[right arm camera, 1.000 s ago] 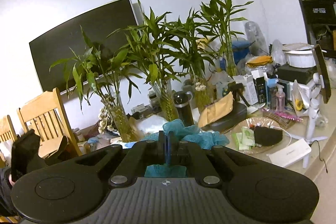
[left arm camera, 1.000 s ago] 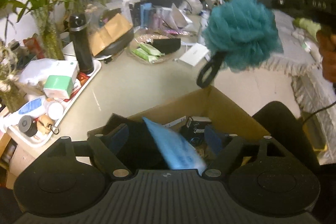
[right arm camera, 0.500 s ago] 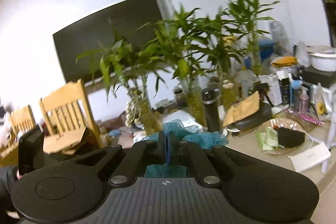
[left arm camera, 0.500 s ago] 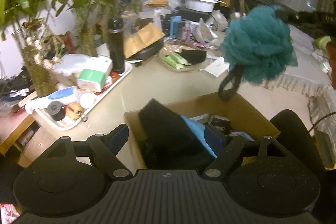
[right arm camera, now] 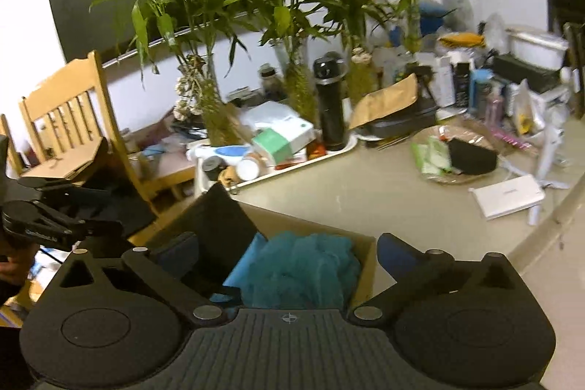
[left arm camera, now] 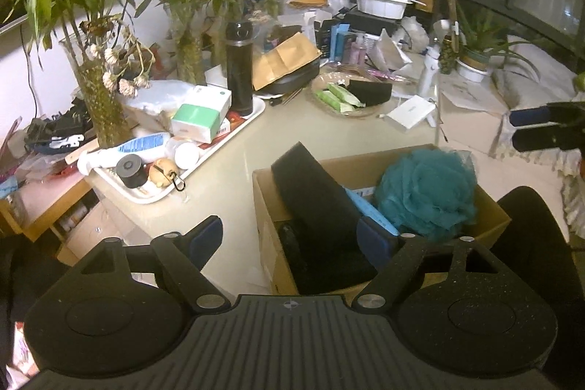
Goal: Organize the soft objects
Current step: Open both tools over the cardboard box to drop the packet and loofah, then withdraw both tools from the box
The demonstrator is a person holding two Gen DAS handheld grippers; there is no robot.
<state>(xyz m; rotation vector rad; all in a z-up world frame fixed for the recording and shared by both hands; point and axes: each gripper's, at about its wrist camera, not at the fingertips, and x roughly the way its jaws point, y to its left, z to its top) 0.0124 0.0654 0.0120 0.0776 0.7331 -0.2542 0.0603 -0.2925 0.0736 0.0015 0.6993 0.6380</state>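
A teal mesh bath loofah (left arm camera: 427, 192) lies in the right half of an open cardboard box (left arm camera: 365, 163) on the beige table. Beside it lean a black foam pad (left arm camera: 310, 192) and a blue packet (left arm camera: 369, 207). My left gripper (left arm camera: 290, 238) hovers over the box's near left corner, its jaws opening; the pad shows between the fingers, but no pad presses it. My right gripper (right arm camera: 289, 253) is above the box (right arm camera: 365, 265), jaws opening, with the loofah (right arm camera: 303, 269) lying loose below. It also shows as the right gripper (left arm camera: 541, 130) at the picture's right edge.
A white tray (left arm camera: 234, 134) of bottles and boxes and a black flask (left arm camera: 239, 68) stand left of the box. Behind are bamboo vases (left arm camera: 98, 97), a glass dish (left arm camera: 318, 86) of green packets and a white box (left arm camera: 411, 112). A wooden chair (right arm camera: 73, 105) stands beside the table.
The loofah, which hung from my shut right gripper, now lies in the box and that gripper has opened and sunk. My left gripper has widened, and the black pad stands in the box.
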